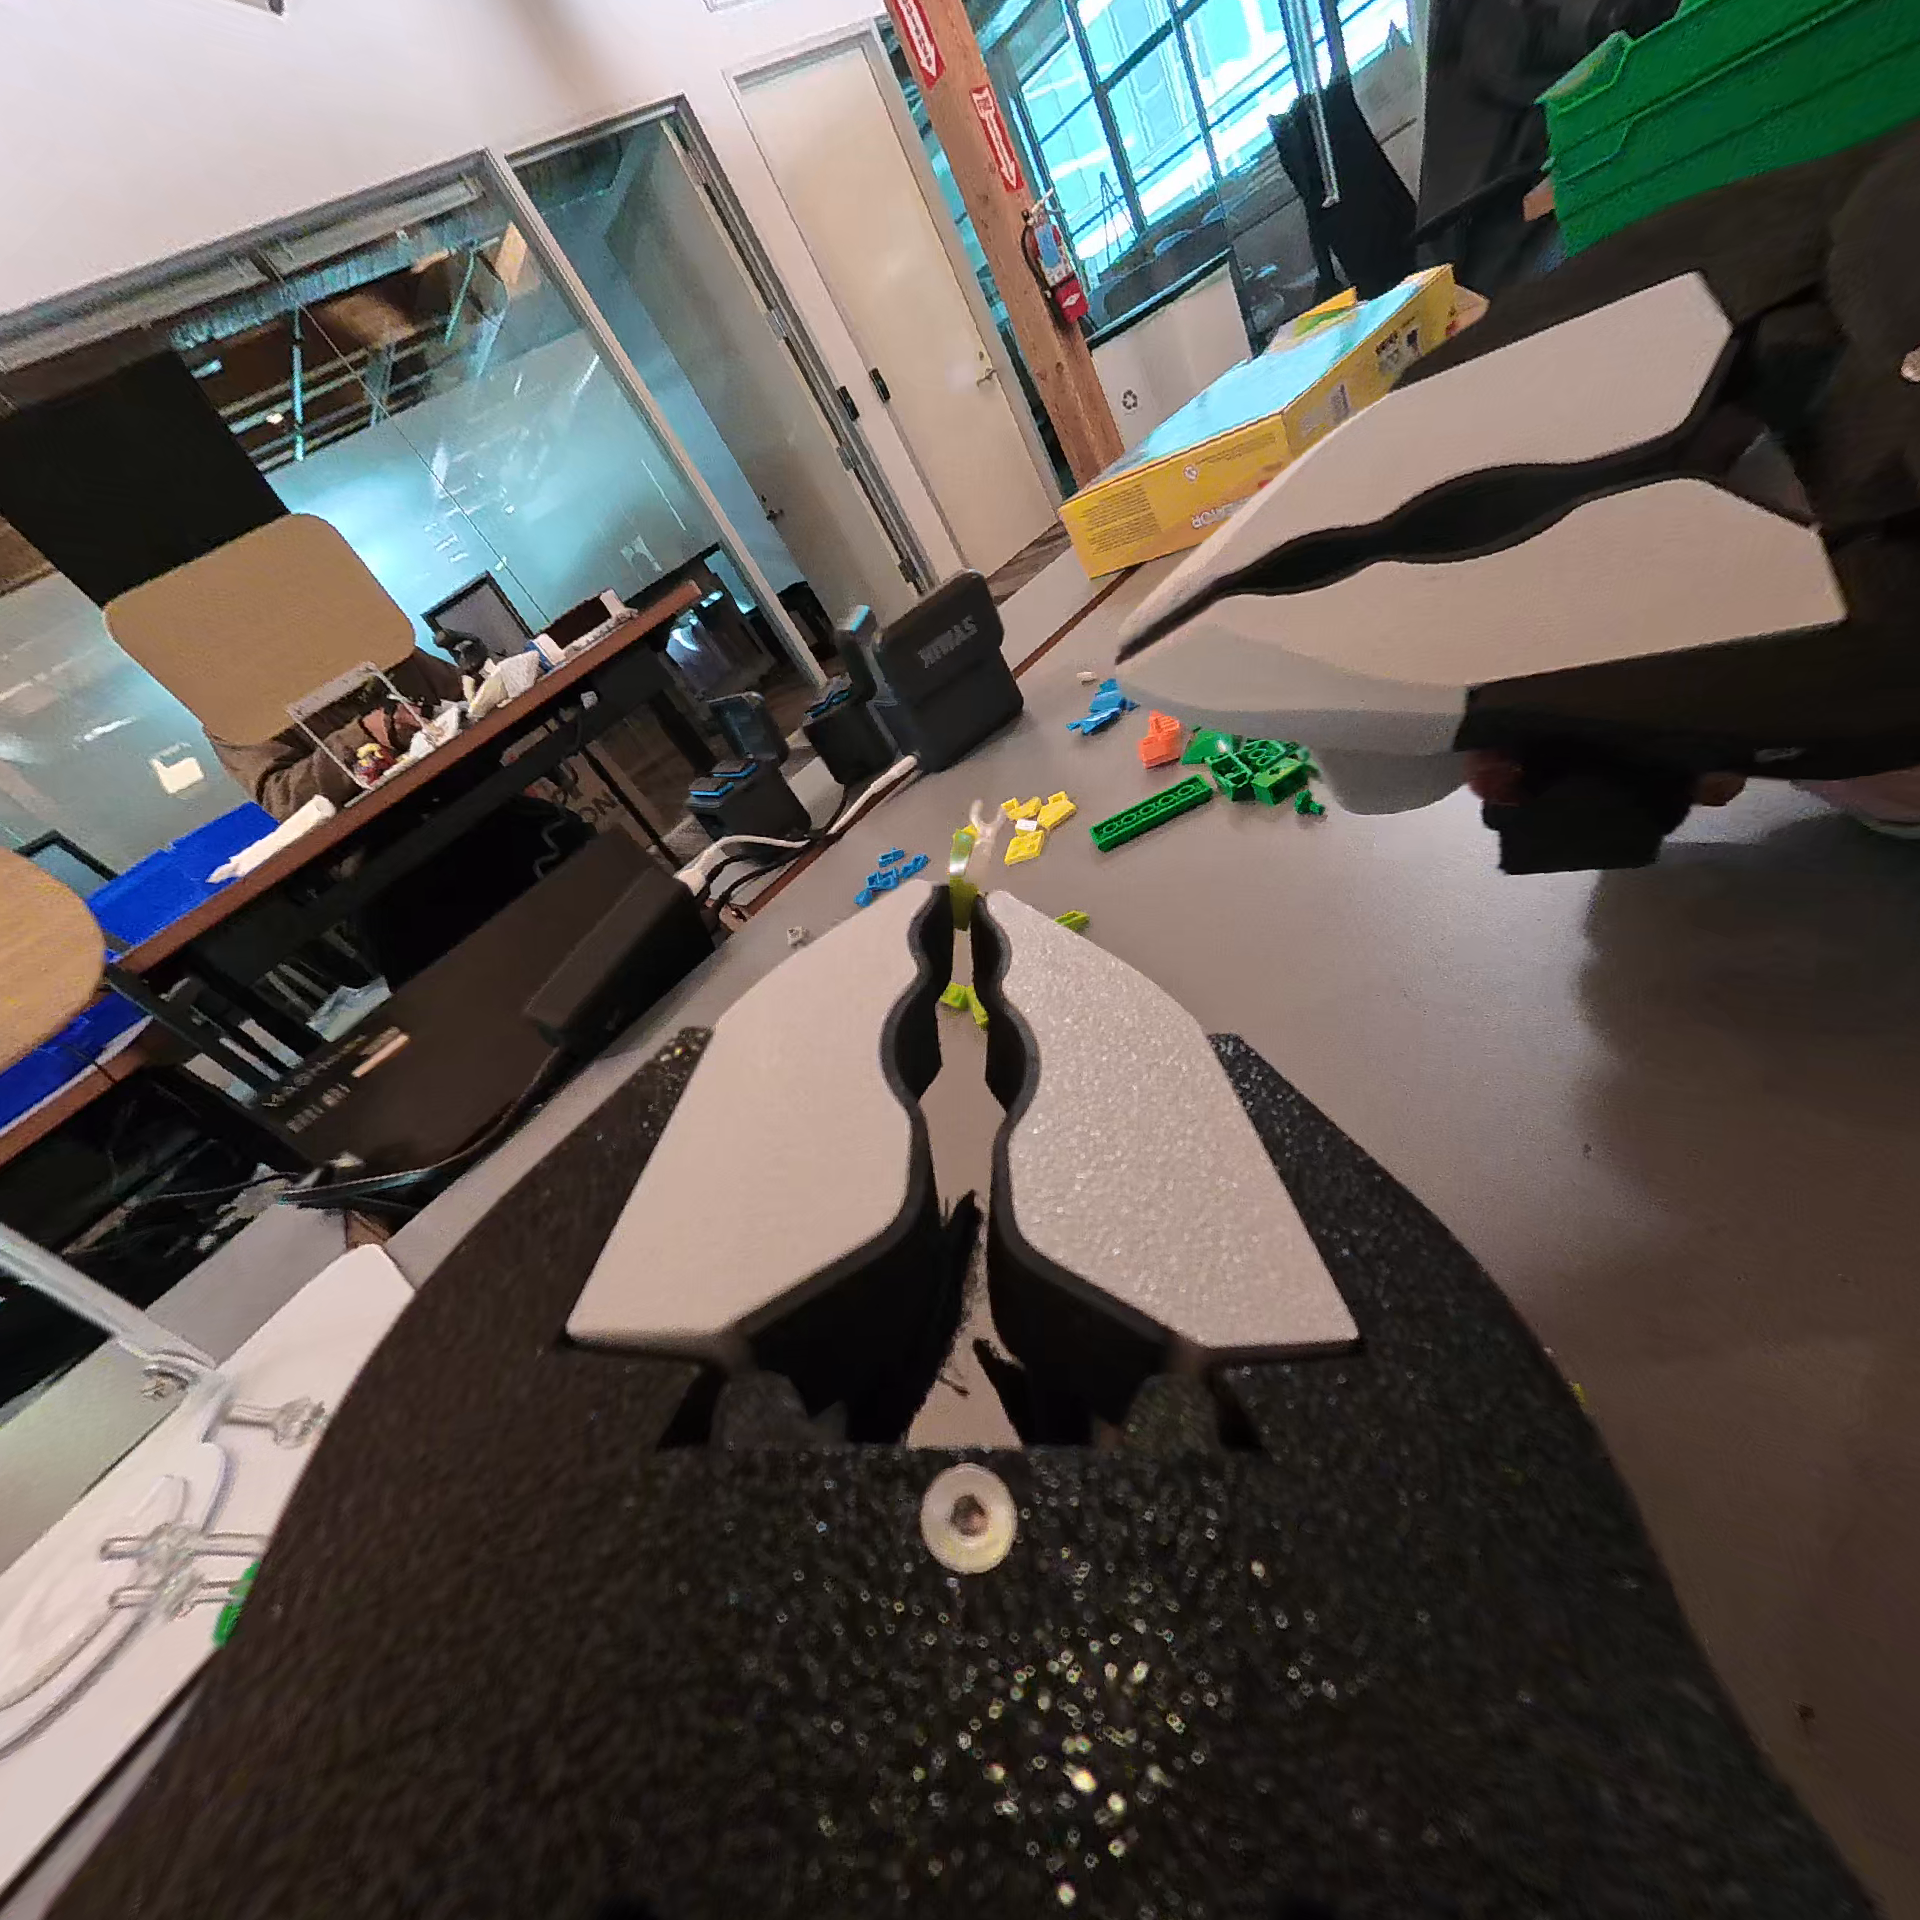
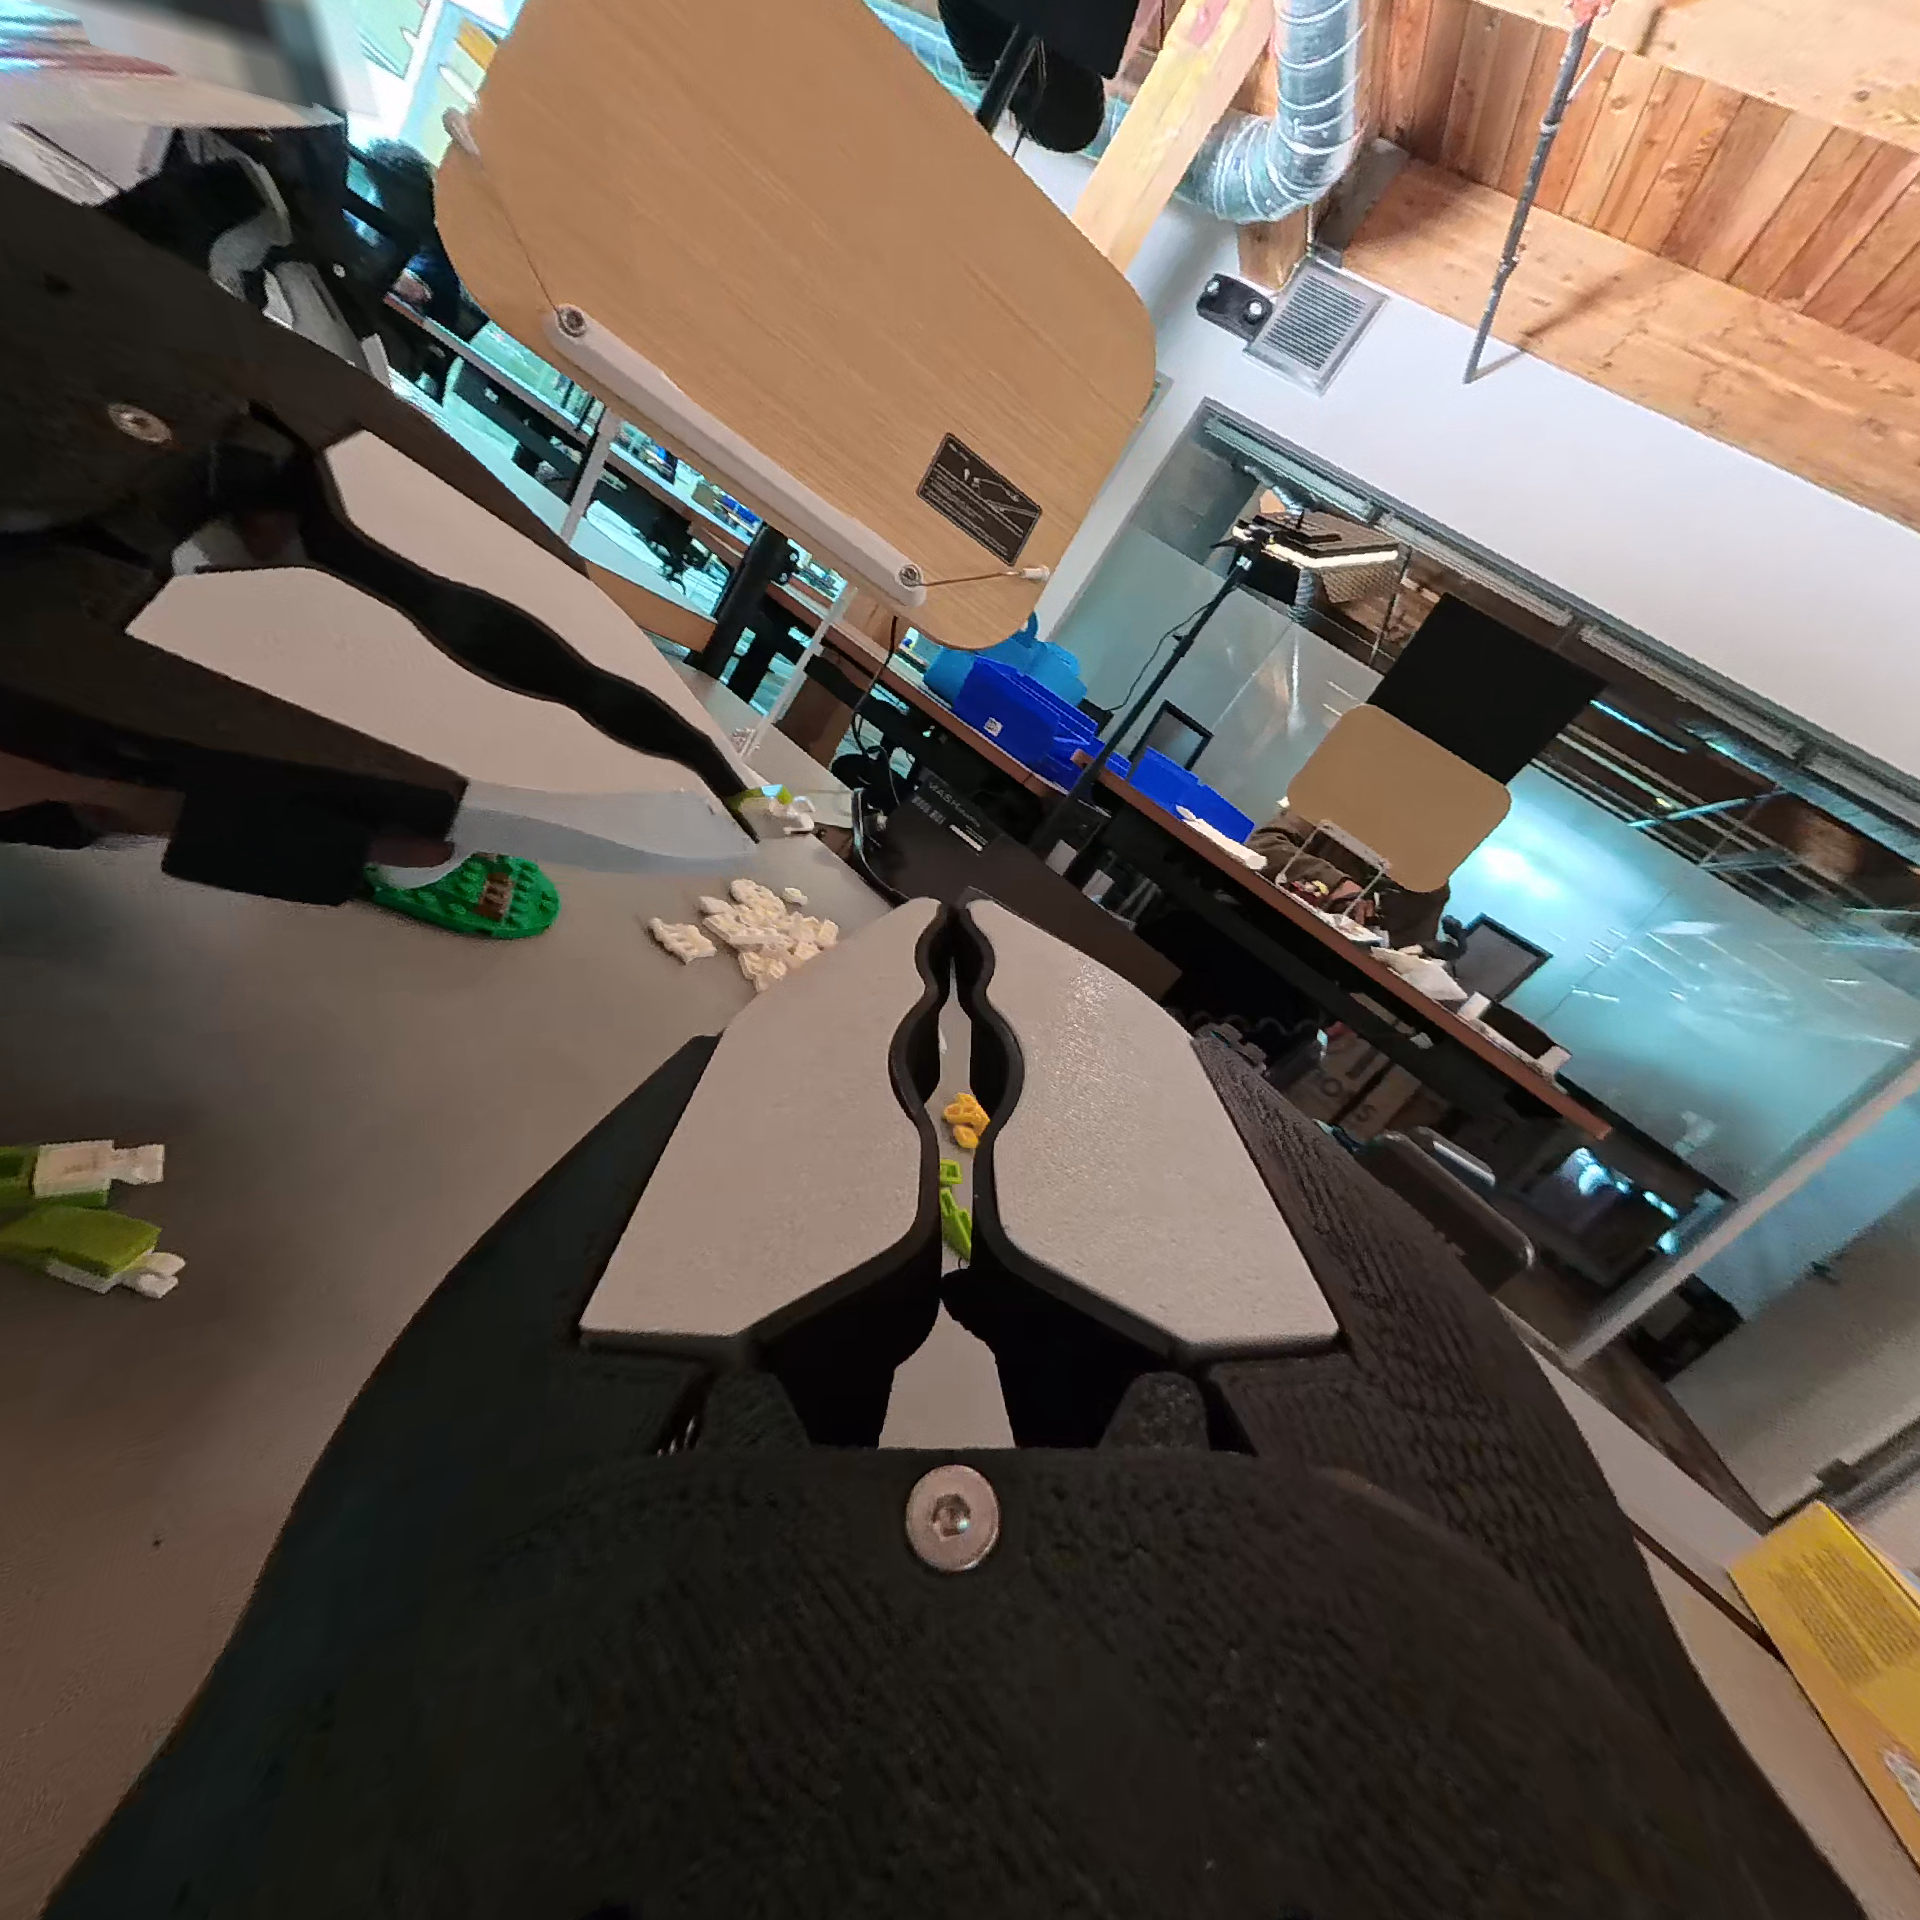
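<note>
TABLE: A grey table (image 1: 1455,1091) is being used as the work surface; its matte top is seen carrying scattered toy bricks.
LEFT GRIPPER: The left gripper (image 1: 964,902) is being held above the table, its fingertips being pressed on a thin lime-green piece (image 1: 961,883) with a clear part at its outer end.
RIGHT GRIPPER: The right gripper (image 2: 951,914) is being kept closed, tips meeting with nothing seen between them; it is being held above the table near the white bricks (image 2: 753,933).
BRICKS: Blue bricks (image 1: 888,871), yellow bricks (image 1: 1034,821), a long green plate (image 1: 1151,816), a green pile (image 1: 1252,769) and an orange brick (image 1: 1158,740) are being left loose on the table. A round green plate (image 2: 468,896) is being shown beneath the left gripper's body.
BOX: A yellow box (image 1: 1247,457) is being kept at the table's far end.
ROOM: Glass partitions (image 1: 436,436), a white door (image 1: 883,291), a wooden post (image 1: 997,208) and a second table bearing blue bins (image 2: 1049,707) are being observed beyond. Black chargers (image 1: 940,675) are being seen at the table's edge.
</note>
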### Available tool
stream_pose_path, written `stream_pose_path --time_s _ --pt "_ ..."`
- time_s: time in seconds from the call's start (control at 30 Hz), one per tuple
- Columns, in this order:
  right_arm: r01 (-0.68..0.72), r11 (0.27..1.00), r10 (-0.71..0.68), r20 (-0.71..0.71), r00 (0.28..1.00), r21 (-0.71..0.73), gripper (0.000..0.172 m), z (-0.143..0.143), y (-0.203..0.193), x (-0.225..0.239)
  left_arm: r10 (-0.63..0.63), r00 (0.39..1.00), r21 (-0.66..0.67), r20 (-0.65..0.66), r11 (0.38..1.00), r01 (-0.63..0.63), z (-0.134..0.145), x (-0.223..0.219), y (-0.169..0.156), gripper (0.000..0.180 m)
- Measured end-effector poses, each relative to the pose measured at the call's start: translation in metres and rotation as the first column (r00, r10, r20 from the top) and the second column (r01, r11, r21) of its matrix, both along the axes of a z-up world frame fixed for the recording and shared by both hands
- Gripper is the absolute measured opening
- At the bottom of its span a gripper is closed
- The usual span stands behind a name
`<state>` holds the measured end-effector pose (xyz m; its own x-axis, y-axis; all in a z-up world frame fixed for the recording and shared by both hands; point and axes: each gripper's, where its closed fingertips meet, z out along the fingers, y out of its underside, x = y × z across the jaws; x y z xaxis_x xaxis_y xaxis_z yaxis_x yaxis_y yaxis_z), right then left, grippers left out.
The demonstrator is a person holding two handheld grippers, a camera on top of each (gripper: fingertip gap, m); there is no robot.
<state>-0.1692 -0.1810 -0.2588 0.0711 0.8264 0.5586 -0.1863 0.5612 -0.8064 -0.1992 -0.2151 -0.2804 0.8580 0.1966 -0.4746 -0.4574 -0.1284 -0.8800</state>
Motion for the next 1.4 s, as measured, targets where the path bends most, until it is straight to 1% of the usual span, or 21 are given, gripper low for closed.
stream_pose_path --time_s 0.1,0.17,0.23,0.33,0.4,0.53,0.7,0.8,0.93,1.0,1.1,1.17,1.23,1.3,1.4 --pt "-0.066 0.998 0.066 -0.002 0.998 0.016 0.000 0.001 -0.009 0.002 -0.048 0.996 -0.023 0.074 0.998 0.050 -0.001 0.003 0.000 0.003" --pt "-0.175 0.984 0.175 0.022 0.984 0.006 0.002 -0.003 -0.022 0.003 -0.084 0.987 -0.029 0.136 0.996 0.088 -0.001 0.006 0.000 0.003" --pt "-0.282 0.958 0.284 0.035 0.958 -0.052 0.005 -0.004 -0.031 0.005 -0.110 0.975 -0.026 0.193 0.993 0.117 -0.003 0.007 0.001 0.003" --pt "-0.337 0.932 0.341 0.001 0.940 -0.134 0.006 0.002 -0.027 0.004 -0.126 0.968 -0.018 0.219 0.991 0.133 -0.004 0.007 0.000 0.003" --pt "-0.352 0.923 0.352 -0.030 0.936 -0.152 0.006 0.007 -0.023 0.002 -0.117 0.977 0.000 0.178 0.993 0.119 -0.001 0.006 -0.001 0.003" --pt "-0.364 0.930 0.363 -0.012 0.932 -0.049 0.006 0.003 -0.022 -0.007 -0.045 0.997 -0.021 0.055 0.999 0.046 -0.005 0.001 -0.001 0.003" --pt "-0.354 0.930 0.357 0.014 0.934 -0.100 0.005 -0.001 -0.016 -0.008 -0.060 0.997 -0.025 -0.044 0.998 0.059 -0.007 0.008 0.002 0.003" --pt "-0.389 0.916 0.393 0.023 0.919 -0.096 0.002 -0.002 -0.021 -0.005 -0.066 0.993 -0.002 -0.093 0.998 0.066 -0.004 0.013 0.003 0.003" --pt "-0.392 0.916 0.395 0.020 0.919 -0.088 0.001 -0.002 -0.023 -0.003 -0.060 0.985 0.025 -0.164 0.998 0.065 0.001 0.017 0.002 0.003" --pt "-0.406 0.909 0.409 0.015 0.912 -0.100 0.001 -0.001 -0.024 -0.002 -0.062 0.983 0.031 -0.174 0.997 0.068 0.002 0.018 0.001 0.003" --pt "-0.453 0.881 0.457 0.002 0.889 -0.138 0.001 0.002 -0.027 0.002 -0.070 0.982 0.044 -0.176 0.996 0.079 0.004 0.020 0.001 0.003" --pt "-0.505 0.847 0.511 -0.007 0.859 -0.165 0.004 0.004 -0.032 0.006 -0.074 0.979 0.057 -0.190 0.995 0.087 0.006 0.022 0.000 0.003" --pt "-0.556 0.805 0.566 -0.015 0.824 -0.205 0.004 0.005 -0.036 0.011 -0.042 0.977 0.054 -0.209 0.997 0.055 0.007 0.019 -0.001 0.003" --pt "-0.574 0.777 0.587 -0.035 0.809 -0.259 0.005 0.008 -0.034 0.013 -0.035 0.967 0.050 -0.254 0.998 0.049 0.006 0.020 -0.001 0.003" --pt "-0.585 0.754 0.598 -0.053 0.799 -0.299 0.005 0.011 -0.031 0.015 -0.036 0.962 0.055 -0.272 0.997 0.053 0.008 0.023 -0.001 0.003"
